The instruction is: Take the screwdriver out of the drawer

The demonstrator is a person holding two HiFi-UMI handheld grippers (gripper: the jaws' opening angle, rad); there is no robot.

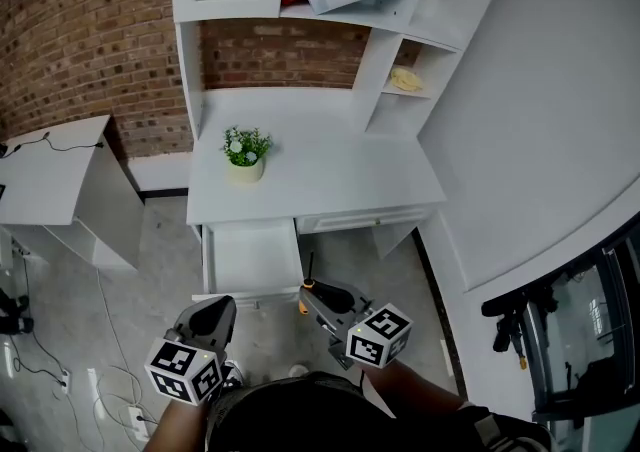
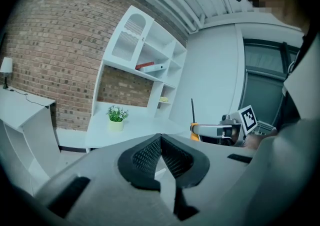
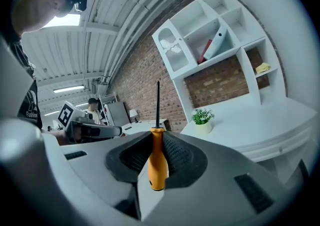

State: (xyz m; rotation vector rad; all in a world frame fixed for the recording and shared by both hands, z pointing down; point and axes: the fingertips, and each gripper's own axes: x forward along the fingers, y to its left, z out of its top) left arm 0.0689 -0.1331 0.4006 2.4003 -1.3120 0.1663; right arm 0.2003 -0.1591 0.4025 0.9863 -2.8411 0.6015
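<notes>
Two grippers sit low before the person in the head view, both angled toward the open drawer (image 1: 250, 258) under the white desk (image 1: 330, 175). The left gripper (image 1: 221, 304) is at the drawer front. The right gripper (image 1: 314, 293), just right of it, holds the screwdriver (image 1: 305, 289) outside the drawer, shaft aimed at the desk. In the left gripper view, the jaws meet on nothing. In the right gripper view, the jaws clamp the orange handle, its long axis running straight out along them, tip upward.
</notes>
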